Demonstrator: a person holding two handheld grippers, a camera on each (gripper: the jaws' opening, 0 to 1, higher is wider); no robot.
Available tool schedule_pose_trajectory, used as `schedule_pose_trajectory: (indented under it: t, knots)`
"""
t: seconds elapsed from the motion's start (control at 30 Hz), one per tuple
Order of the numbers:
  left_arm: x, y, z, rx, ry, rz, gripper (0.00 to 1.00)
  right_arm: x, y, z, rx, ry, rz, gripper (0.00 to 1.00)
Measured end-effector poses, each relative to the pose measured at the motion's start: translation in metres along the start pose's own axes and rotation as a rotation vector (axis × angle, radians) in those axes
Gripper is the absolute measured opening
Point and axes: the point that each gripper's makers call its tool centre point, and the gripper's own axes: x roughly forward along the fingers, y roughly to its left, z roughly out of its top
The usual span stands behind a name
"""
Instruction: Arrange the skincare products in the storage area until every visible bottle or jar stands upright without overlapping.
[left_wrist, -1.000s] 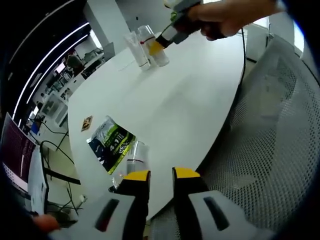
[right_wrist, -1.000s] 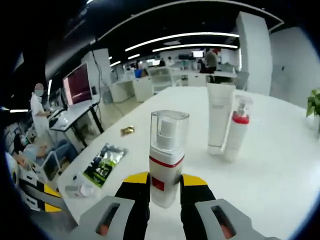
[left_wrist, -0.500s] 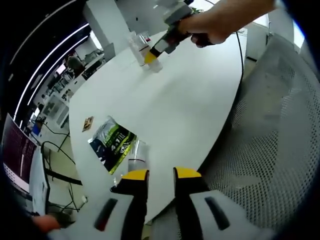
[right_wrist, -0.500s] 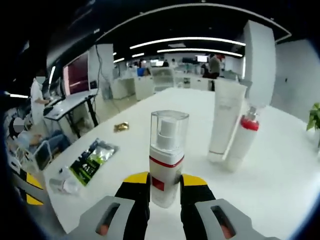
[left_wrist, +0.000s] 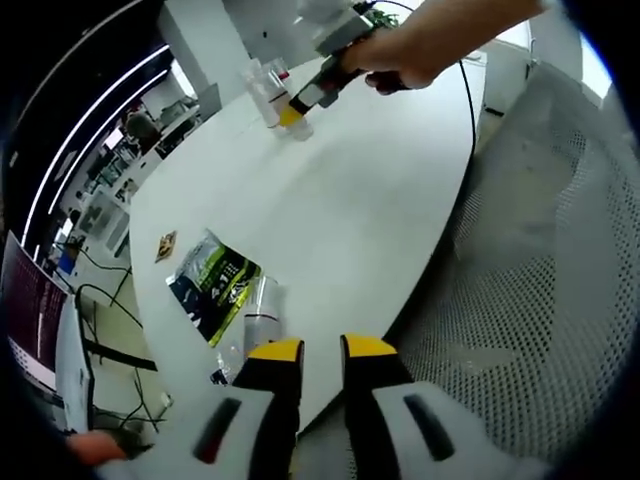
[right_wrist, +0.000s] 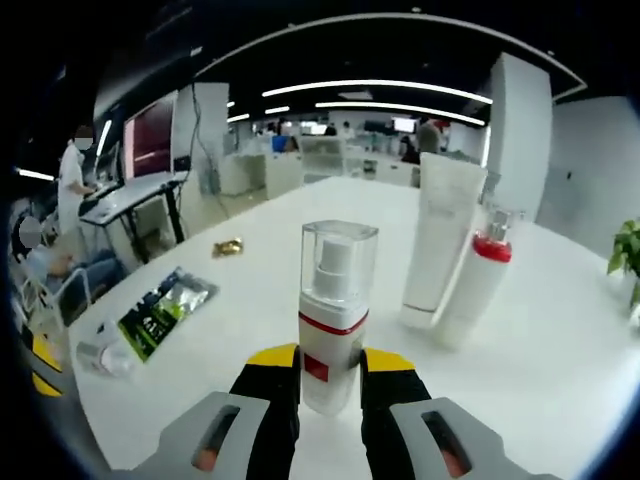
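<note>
White pump bottle (right_wrist: 335, 318), clamped in right hand-held gripper (right_wrist: 331, 368), now nearer tube (right_wrist: 440, 243).

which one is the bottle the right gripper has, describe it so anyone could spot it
On the big white table, look at the near end, between the yellow-tipped jaws of the right gripper. The spray bottle held there is short and white with a red band and a clear square cap. Its neighbours beyond it, a tall white tube and a slim red-collared pump bottle, have no such cap.
</note>
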Motion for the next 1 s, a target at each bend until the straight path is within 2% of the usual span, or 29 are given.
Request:
schedule_pose_trajectory:
  t: [0.27, 0.37, 0.47, 0.77, 1.0]
  knots:
    - [0.004, -0.010, -0.002, 0.018, 0.028, -0.044, 0.09, -0.014, 0.005, 0.004, 0.003, -0.014, -0.002, 0.17]
    - [0.004, -0.010, -0.005, 0.022, 0.043, -0.046, 0.09, -0.013, 0.002, 0.002, -0.002, -0.010, 0.004, 0.17]
    - [0.001, -0.002, 0.004, 0.044, -0.001, -0.004, 0.12, -0.013, -0.001, 0.002, 0.000, -0.014, 0.004, 0.17]
    - [0.005, -0.006, -0.006, 0.026, 0.051, -0.028, 0.13, -0.009, -0.017, 0.006, 0.012, -0.031, 0.001, 0.17]
    - [0.007, -0.007, -0.012, -0.010, 0.078, -0.039, 0.18, -0.006, -0.014, 0.008, -0.002, -0.046, 0.038, 0.17]
